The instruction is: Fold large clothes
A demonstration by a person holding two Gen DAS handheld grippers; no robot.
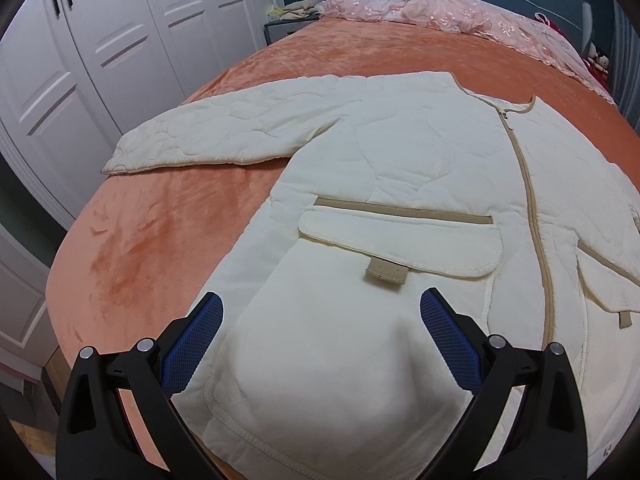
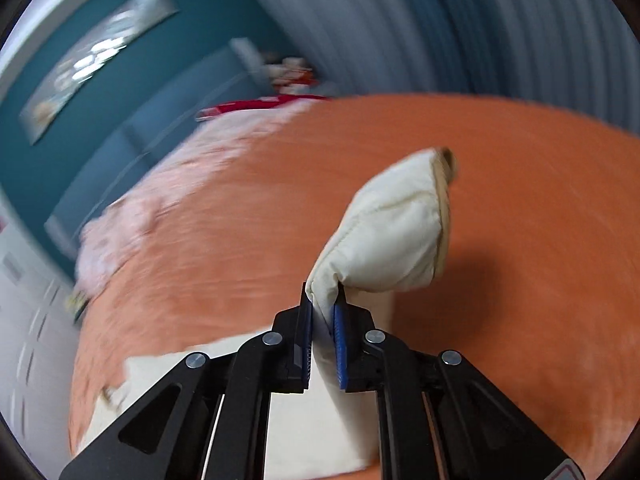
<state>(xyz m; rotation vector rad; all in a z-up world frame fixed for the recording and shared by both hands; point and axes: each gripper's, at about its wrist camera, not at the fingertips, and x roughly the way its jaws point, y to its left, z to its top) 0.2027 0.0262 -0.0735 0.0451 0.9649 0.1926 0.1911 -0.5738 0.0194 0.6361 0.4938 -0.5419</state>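
Right wrist view shows the right gripper (image 2: 323, 316) clamped on the cream jacket's sleeve cuff (image 2: 400, 224), lifted above the orange bed (image 2: 520, 200), while the left gripper (image 1: 320, 316) hovers spread apart over the jacket (image 1: 400, 160) hem, so the sleeve-fold seems underway, needing a carry inward across the chest.

Even indoor light; right view motion-blurred.

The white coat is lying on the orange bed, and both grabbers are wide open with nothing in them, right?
Not quite. Only the left gripper is open, above the coat on the orange bed. The right gripper is shut, pinching the coat's sleeve, as the right wrist view shows.
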